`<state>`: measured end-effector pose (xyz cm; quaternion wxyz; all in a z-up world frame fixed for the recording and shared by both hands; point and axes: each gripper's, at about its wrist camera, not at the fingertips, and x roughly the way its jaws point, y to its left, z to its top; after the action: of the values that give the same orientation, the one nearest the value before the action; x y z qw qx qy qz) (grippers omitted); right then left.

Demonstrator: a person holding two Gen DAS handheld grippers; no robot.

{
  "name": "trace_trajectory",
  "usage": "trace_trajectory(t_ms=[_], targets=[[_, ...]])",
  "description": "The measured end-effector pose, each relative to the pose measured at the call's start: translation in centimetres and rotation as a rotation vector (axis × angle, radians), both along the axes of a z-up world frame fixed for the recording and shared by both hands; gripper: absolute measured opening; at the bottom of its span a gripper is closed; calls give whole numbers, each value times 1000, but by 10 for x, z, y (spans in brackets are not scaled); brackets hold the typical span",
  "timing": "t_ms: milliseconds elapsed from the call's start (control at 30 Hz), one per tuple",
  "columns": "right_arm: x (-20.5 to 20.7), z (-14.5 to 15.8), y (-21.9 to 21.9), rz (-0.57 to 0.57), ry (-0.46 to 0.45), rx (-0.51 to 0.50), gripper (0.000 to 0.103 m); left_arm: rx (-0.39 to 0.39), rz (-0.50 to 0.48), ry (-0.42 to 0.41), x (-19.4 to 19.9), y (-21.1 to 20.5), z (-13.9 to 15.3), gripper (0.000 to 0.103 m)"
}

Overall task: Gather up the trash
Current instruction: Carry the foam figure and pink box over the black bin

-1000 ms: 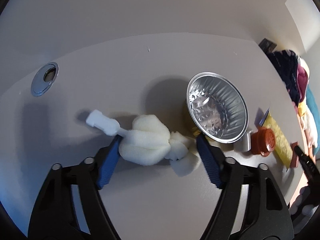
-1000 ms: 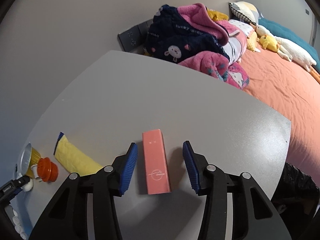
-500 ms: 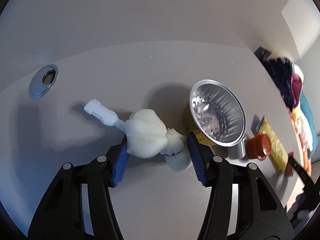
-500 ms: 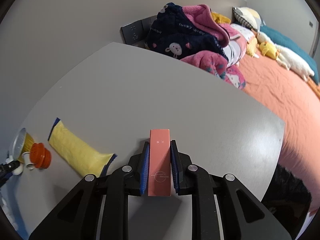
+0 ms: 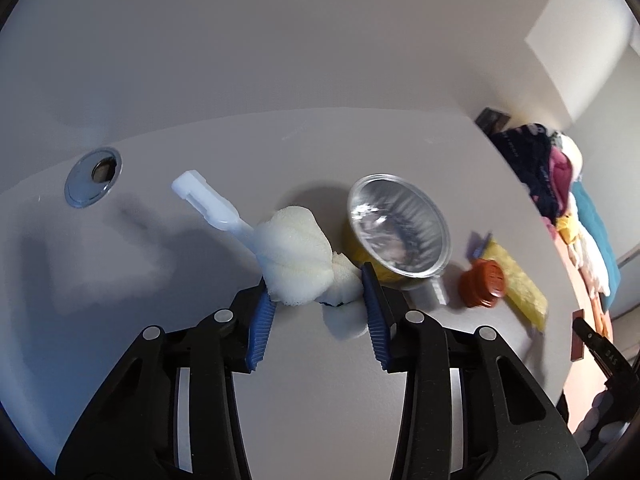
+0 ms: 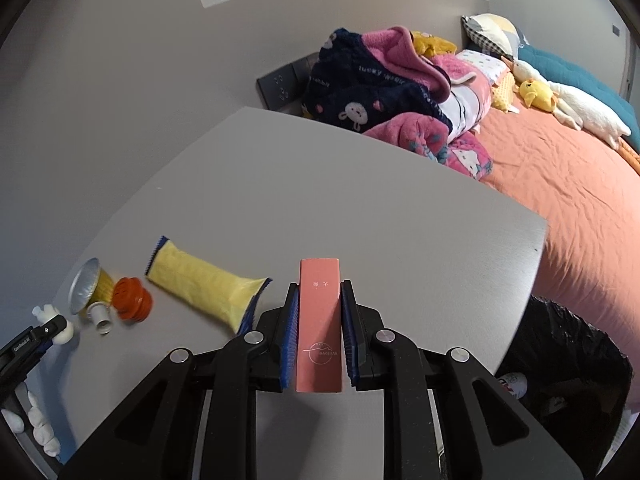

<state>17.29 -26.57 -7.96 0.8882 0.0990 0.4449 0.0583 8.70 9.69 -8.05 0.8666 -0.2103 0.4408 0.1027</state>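
My left gripper [image 5: 316, 280] holds a white foam sponge [image 5: 296, 268] with a plastic handle between its blue pads. Its jaws are closing and the pads press the foam on both sides. The handle tilts up off the grey table [image 5: 200, 360]. A small white scrap [image 5: 345, 325] lies on the table just under it. In the right wrist view, my right gripper [image 6: 320, 290] is shut on a slim pink box [image 6: 319, 332], held above the table [image 6: 320, 184]. A yellow wrapper [image 6: 204, 280], an orange cap [image 6: 130, 300] and a foil cup [image 6: 86, 284] lie to its left.
The foil cup [image 5: 398, 228] stands right behind the sponge. A metal grommet [image 5: 93, 178] sits in the table at the far left. A black trash bag [image 6: 572, 360] hangs off the table's right edge. A bed [image 6: 560, 184] and a clothes pile [image 6: 384, 92] lie beyond.
The left jaws narrowed onto the sponge and lifted it, so its handle tilted up. The right jaws shut on the pink box and raised it from the table.
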Motion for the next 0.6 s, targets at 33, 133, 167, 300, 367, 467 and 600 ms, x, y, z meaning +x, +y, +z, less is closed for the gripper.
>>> trace_trajectory(t_ms=[33, 133, 167, 300, 367, 467, 600], targets=[[-4, 3, -2, -1, -4, 7, 21, 2, -13, -12, -2, -4, 4, 40], [-17, 12, -8, -4, -20, 20, 21, 16, -52, -43, -5, -17, 15, 40], [-21, 14, -9, -5, -25, 22, 21, 16, -67, -53, -6, -22, 19, 40], [-38, 26, -19, -11, -49, 35, 21, 12, -122, -78, -9, -39, 29, 40], [-44, 30, -23, -16, -59, 38, 21, 12, -153, -89, -10, -52, 34, 40], [-56, 37, -32, -29, -74, 47, 21, 15, -195, -101, -9, -68, 39, 40], [-74, 45, -45, -47, -96, 50, 21, 23, -251, -116, -7, -93, 44, 40]])
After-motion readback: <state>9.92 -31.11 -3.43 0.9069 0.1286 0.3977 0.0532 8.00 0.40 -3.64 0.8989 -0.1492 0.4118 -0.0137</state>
